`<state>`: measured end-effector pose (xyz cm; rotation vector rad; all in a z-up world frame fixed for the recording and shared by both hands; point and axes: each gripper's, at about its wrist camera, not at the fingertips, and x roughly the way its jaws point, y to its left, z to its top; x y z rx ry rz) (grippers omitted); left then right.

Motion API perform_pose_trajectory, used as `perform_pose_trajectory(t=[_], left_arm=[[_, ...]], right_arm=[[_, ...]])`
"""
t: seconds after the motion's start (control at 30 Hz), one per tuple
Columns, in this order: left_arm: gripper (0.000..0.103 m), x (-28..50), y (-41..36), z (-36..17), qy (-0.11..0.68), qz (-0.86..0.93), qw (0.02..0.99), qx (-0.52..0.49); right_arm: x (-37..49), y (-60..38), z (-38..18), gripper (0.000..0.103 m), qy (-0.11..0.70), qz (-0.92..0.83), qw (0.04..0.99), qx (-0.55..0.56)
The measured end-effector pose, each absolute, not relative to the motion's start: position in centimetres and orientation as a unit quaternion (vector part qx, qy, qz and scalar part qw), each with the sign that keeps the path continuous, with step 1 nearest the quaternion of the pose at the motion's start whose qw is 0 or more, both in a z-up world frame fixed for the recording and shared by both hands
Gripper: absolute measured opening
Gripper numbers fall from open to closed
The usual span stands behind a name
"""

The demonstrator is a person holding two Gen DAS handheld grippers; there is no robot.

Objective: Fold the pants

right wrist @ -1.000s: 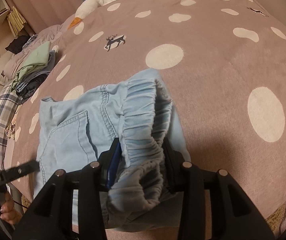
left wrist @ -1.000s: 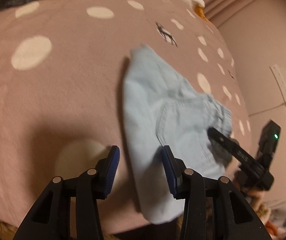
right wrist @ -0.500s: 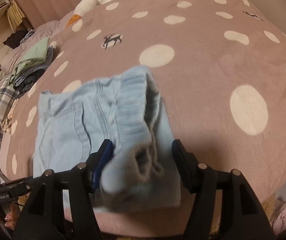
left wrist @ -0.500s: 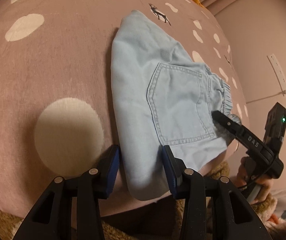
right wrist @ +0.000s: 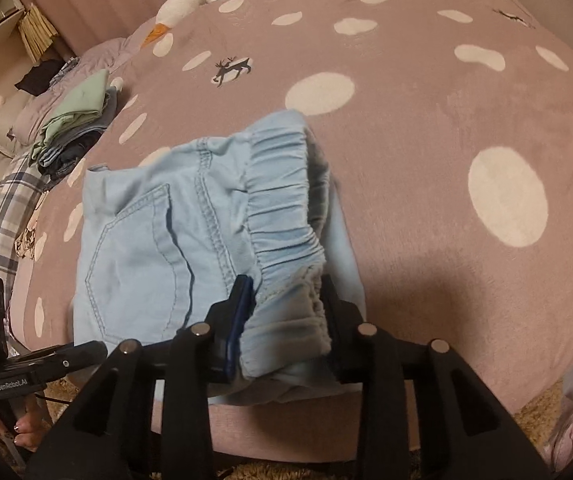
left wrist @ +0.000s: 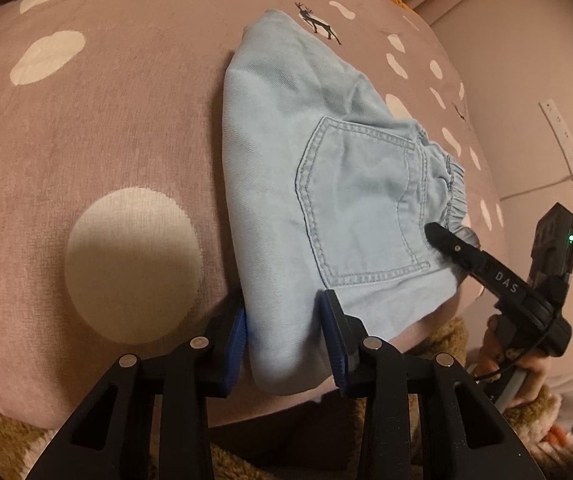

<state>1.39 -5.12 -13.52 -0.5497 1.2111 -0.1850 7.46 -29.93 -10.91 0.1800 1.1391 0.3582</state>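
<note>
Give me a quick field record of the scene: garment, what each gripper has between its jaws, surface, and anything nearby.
garment: light blue pants, folded, back pocket facing up
left gripper: jaws closing, folded corner of the pants between them
right gripper: jaws closing, elastic waistband bunched between them
surface: pink spotted blanket
nearby: stack of folded clothes at the far left in the right wrist view
fold status: compact, both ends still in the jaws

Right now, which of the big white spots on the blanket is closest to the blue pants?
In the left wrist view, it's the big round white spot left of the pants, beside the left gripper. The other spots lie farther up the blanket.
</note>
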Motion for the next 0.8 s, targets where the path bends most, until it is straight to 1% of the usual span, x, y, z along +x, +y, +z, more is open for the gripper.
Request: perform_pose_trajectory(t=[0.3, 0.37, 0.43, 0.47, 0.53, 0.6, 0.7, 0.8], left_arm=[[0.037, 1.4, -5.5, -13.6, 0.563, -0.082, 0.781, -0.258], [0.037, 1.1, -5.4, -13.5, 0.564, -0.084, 0.780, -0.256], [0.037, 0.9, -5.3, -13.2, 0.562, -0.084, 0.782, -0.257], [0.037, 0.9, -5.3, -13.0, 0.560, -0.084, 0.784, -0.256], [0.039, 0.8, -5.3, -12.8, 0.559, -0.082, 0.785, -0.253], [0.041, 1.0, -5.5, -12.5, 0.559, -0.078, 0.789, -0.245], [0.047, 1.0, -5.6, -12.0, 0.553, -0.073, 0.796, -0.233], [0.056, 1.1, -5.4, -11.3, 0.543, -0.073, 0.804, -0.230]], right_arm=[[7.2, -29.5, -10.7, 0.035, 0.540, 0.161, 0.823, 0.067], [6.9, -29.5, -10.4, 0.039, 0.540, 0.156, 0.825, 0.060], [6.7, -29.5, -10.1, 0.048, 0.535, 0.150, 0.830, 0.052], [6.6, -29.6, -9.9, 0.051, 0.533, 0.146, 0.832, 0.046], [6.6, -29.8, -9.9, 0.061, 0.533, 0.137, 0.834, 0.041], [6.7, -30.2, -10.0, 0.065, 0.535, 0.133, 0.833, 0.046], [6.7, -30.7, -10.2, 0.068, 0.540, 0.132, 0.829, 0.059], [6.6, -30.9, -9.8, 0.072, 0.539, 0.133, 0.830, 0.058]])
